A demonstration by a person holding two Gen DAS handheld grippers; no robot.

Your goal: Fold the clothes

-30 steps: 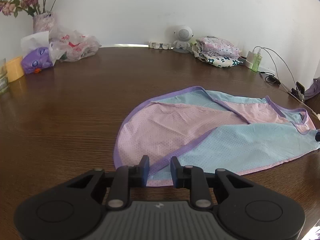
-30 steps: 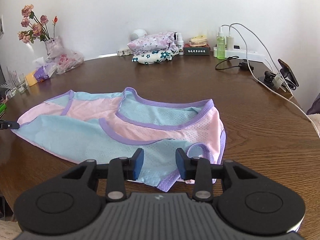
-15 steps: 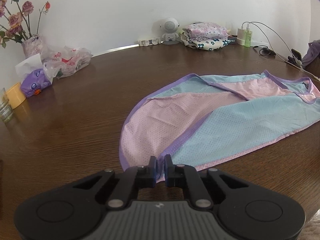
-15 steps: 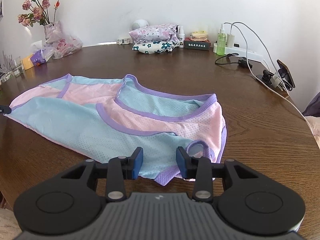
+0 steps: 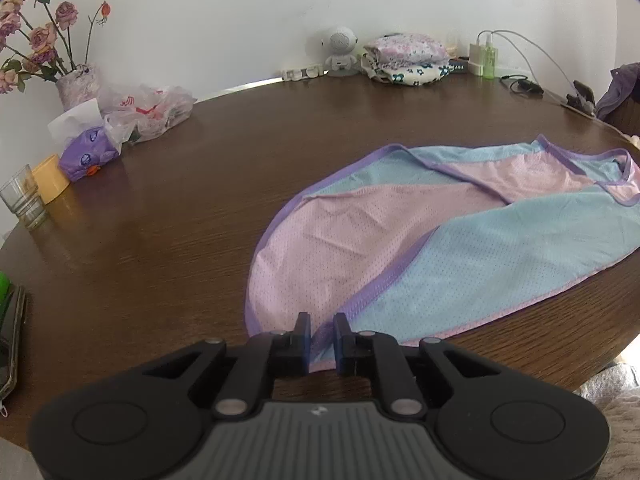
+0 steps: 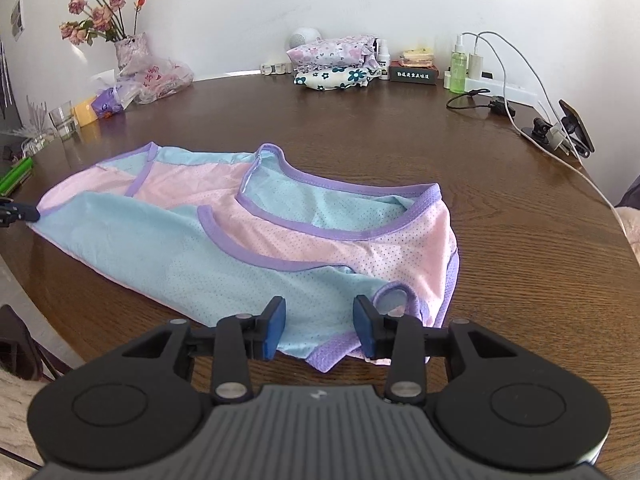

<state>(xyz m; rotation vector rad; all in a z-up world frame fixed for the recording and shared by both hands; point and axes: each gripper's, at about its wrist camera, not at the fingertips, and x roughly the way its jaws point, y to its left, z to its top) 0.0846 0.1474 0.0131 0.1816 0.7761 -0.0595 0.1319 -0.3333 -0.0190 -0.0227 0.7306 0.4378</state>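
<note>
A mesh sleeveless top point(image 5: 400, 240) in pink and light blue with purple trim lies flat on the round brown table point(image 5: 180, 220). My left gripper point(image 5: 321, 334) is at the hem's near corner, shut on a pinch of the cloth. In the right wrist view the same top point(image 6: 248, 236) stretches leftward, and the left gripper's tip point(image 6: 20, 214) shows at its far-left corner. My right gripper point(image 6: 320, 322) stands open over the shoulder end, its blue pads point(image 6: 276, 322) either side of the blue panel and purple strap edge.
Along the table's back are folded floral clothes point(image 6: 332, 62), a vase of roses point(image 5: 76, 80), plastic bags point(image 5: 148, 108), a tissue pack, a glass point(image 5: 22, 198), a bottle, a power strip with cables point(image 6: 500, 88) and a phone on a stand point(image 6: 576, 126).
My left gripper's fingers have closed from open onto the hem corner. The right gripper has stayed open and hovers a little closer to the shoulder end.
</note>
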